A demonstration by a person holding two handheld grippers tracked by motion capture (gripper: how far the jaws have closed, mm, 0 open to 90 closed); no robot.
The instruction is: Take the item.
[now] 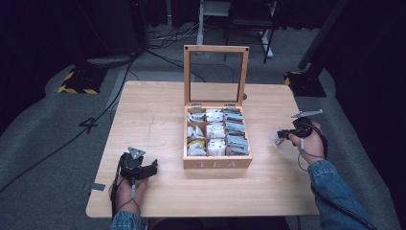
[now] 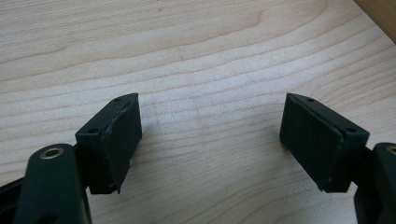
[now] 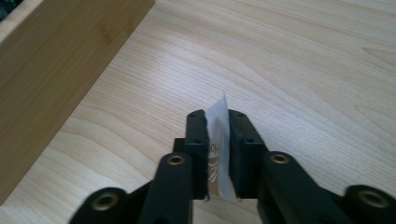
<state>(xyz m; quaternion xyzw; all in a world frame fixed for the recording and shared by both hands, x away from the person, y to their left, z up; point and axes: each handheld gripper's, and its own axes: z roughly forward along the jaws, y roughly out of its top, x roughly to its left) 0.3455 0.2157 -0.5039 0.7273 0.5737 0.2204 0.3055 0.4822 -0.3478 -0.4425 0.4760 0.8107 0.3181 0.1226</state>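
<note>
One tea bag [image 3: 218, 140] sat between the jaws of the right gripper [image 3: 217, 135], which hung low over the table [image 1: 158, 120] to the right of the wooden tea box [image 1: 218, 163]. In the right gripper view the jaws stood close together on either side of the packet, with a thin gap showing at one pad, so whether they pressed it or had let go could not be told. By the look of it, the step in hand was setting the sachet down on the bare wood beside the box. The next move likely called for parting the jaws fully and lifting straight up so the paper would not drag along.

The left gripper [image 1: 139, 165] rested on the table near the front left of the box, its jaws wide apart with nothing between them. The box stood with its glass lid [image 1: 216, 74] upright and its compartments full of sachets. The box's side wall lay near the right hand; otherwise nothing blocked the drop spot.
</note>
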